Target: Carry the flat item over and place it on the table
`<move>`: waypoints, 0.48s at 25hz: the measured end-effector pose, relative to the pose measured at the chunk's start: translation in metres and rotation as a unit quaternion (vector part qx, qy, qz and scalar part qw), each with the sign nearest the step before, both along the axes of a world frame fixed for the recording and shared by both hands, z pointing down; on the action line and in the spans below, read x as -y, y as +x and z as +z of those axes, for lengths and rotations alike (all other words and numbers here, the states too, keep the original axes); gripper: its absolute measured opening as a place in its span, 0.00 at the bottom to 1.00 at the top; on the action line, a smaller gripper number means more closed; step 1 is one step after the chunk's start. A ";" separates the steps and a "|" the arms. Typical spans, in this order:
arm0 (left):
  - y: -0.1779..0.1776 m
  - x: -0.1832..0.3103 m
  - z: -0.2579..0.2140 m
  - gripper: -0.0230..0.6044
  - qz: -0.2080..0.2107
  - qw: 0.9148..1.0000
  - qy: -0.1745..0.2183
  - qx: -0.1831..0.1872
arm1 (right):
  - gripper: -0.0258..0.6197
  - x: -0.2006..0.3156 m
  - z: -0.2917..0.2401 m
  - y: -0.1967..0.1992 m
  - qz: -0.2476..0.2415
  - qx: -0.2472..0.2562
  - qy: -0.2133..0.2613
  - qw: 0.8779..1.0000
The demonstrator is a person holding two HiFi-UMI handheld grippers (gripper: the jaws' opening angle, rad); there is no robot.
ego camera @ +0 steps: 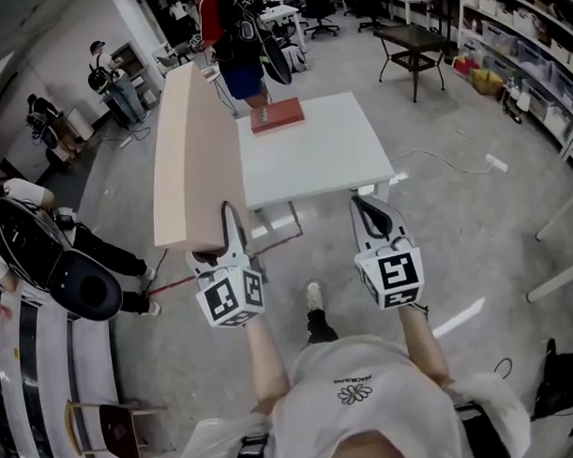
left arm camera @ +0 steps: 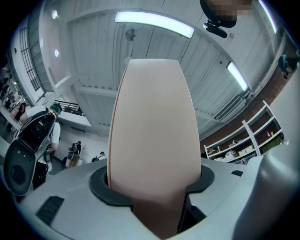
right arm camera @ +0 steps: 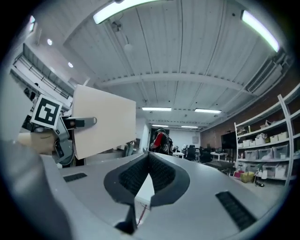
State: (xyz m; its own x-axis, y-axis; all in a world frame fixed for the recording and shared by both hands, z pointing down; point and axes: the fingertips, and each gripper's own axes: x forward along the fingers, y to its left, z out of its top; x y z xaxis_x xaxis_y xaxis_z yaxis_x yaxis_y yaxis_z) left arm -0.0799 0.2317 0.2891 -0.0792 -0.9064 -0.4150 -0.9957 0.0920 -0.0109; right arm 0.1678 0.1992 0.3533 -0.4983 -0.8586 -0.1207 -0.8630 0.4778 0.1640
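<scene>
- Jaws of left gripper [left arm camera: 154, 190] clamp the near end of the board [ego camera: 184, 156], one pad on each face.
- Right gripper [right arm camera: 149, 164]: jaws closed tip to tip, nothing between them.
- Board is in the air, on edge, along the table's [ego camera: 326, 156] left side.
- Book [ego camera: 277, 115] lies at the table's far edge.
</scene>
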 end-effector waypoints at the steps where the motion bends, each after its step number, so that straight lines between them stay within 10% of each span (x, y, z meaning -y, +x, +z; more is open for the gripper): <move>1: -0.002 0.005 0.000 0.50 -0.004 1.000 0.002 -0.006 | 0.06 0.007 0.000 0.003 0.003 0.003 -0.003 1.000; 12: -0.043 0.115 -0.006 0.50 -0.009 1.000 0.001 -0.022 | 0.06 0.122 -0.021 -0.011 0.044 -0.001 0.001 0.999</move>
State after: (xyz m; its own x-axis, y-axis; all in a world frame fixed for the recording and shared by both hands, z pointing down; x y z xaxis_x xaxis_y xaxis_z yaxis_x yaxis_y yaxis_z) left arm -0.1233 0.1163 0.2835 -0.1133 -0.9037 -0.4129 -0.9934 0.1097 0.0325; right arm 0.1570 0.0773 0.3326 -0.4215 -0.8987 -0.1212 -0.9011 0.4001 0.1672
